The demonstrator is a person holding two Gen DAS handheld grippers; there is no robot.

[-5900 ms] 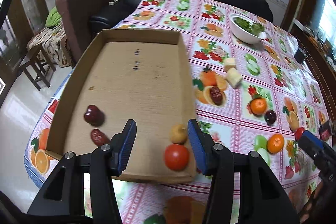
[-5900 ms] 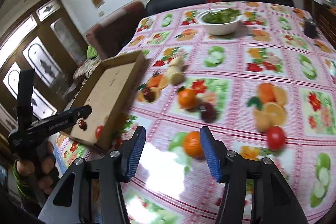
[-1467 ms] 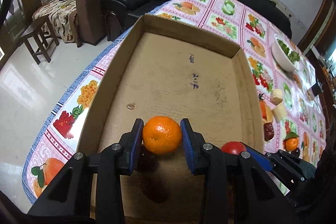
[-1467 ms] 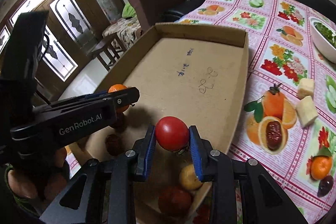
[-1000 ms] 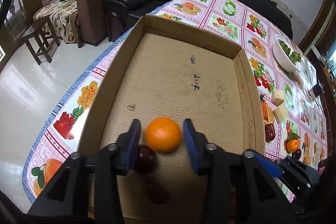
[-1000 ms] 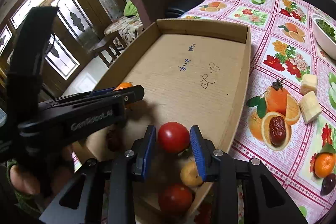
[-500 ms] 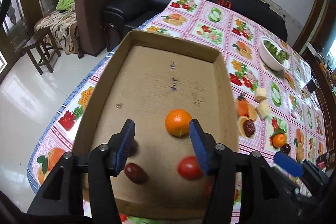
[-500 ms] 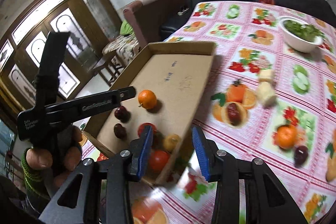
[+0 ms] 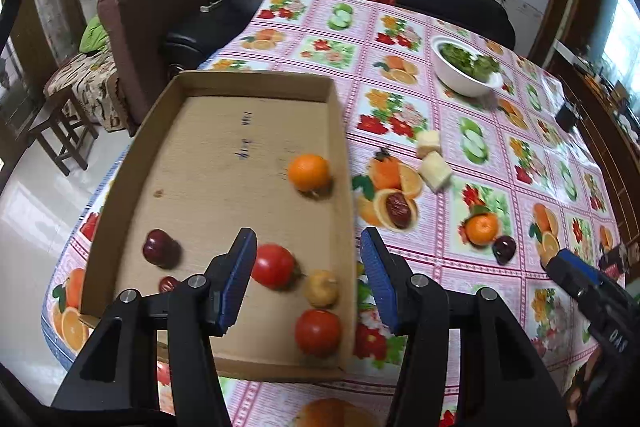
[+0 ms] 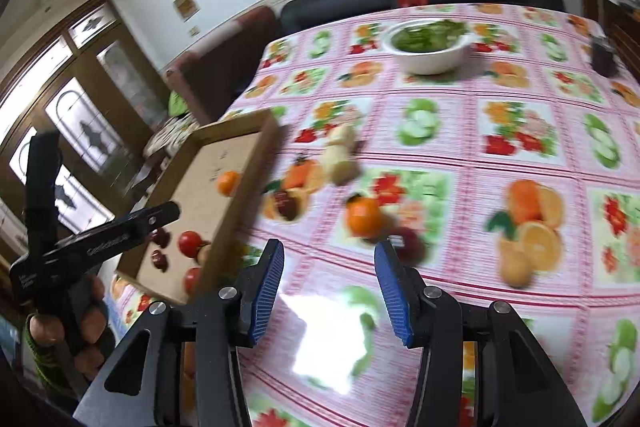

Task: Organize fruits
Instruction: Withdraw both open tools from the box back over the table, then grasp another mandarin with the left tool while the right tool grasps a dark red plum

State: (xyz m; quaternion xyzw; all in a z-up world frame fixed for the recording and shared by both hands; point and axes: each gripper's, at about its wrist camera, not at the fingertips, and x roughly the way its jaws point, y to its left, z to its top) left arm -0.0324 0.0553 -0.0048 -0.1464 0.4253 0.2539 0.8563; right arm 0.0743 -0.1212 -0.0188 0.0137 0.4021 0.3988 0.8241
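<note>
Fruit boxed, both claws empty

Our left gripper (image 9: 306, 281) gaped wide over the cardboard box (image 9: 338, 131), its orange (image 9: 309, 172) against the right wall; our right gripper (image 10: 329, 285) had just been opening, empty, above bare tablecloth (image 10: 520, 115); "GenRobot.AI" partly legible.

Table (image 9: 500, 131) bears box (image 9: 340, 155), bowl (image 9: 460, 83), seemingly fruit.

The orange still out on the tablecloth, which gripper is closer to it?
Right. The right gripper hangs just short of the orange; the left gripper hovers over the cardboard box, farther off.
</note>
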